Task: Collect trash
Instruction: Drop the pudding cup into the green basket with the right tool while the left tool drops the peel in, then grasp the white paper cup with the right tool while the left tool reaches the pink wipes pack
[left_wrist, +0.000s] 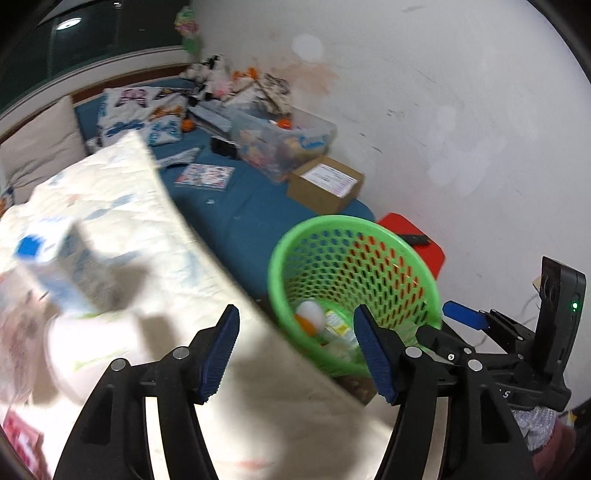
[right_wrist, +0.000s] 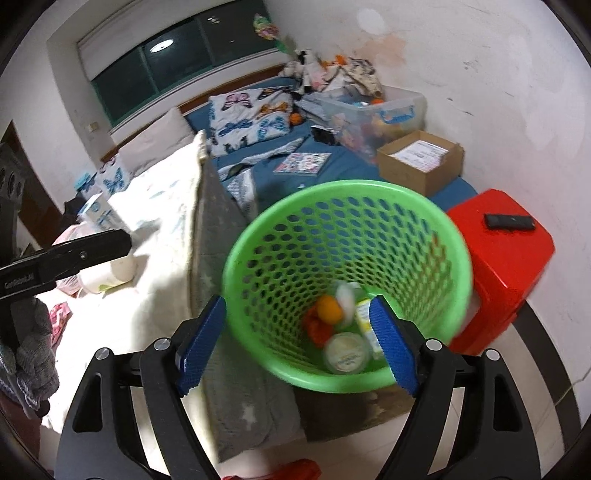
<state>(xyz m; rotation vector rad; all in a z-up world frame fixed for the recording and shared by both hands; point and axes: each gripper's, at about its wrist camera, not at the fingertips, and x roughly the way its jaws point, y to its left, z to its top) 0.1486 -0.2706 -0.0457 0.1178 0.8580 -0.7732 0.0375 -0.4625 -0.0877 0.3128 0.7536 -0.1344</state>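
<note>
Left wrist view first: our left gripper (left_wrist: 297, 354) has its blue pads spread wide apart with nothing between them, hanging over the edge of the white quilt (left_wrist: 122, 229). The green basket (left_wrist: 354, 288) is the landmark here, sitting just right of the quilt edge, and we can see a white ball (left_wrist: 312, 312) and some packaging down in its bottom. Left of the basket, on the quilt, there's a blurry blue-and-white carton (left_wrist: 55, 266) and a white cup (left_wrist: 92, 350) below it. Behind the basket: a cardboard box (left_wrist: 325, 182) on the blue bed, and a red stool (left_wrist: 410, 236).

Right wrist view: our right gripper (right_wrist: 297, 345) is also wide apart and holding nothing, right over the basket (right_wrist: 347, 284). Inside it we spot an orange ball (right_wrist: 328, 309) and a round lid (right_wrist: 347, 352). The red stool (right_wrist: 506, 254) stands just right of the basket with a black remote (right_wrist: 509, 222) on top. The carton (right_wrist: 99, 212) and the cup (right_wrist: 110, 275) lie on the quilt well left of the basket.
</note>
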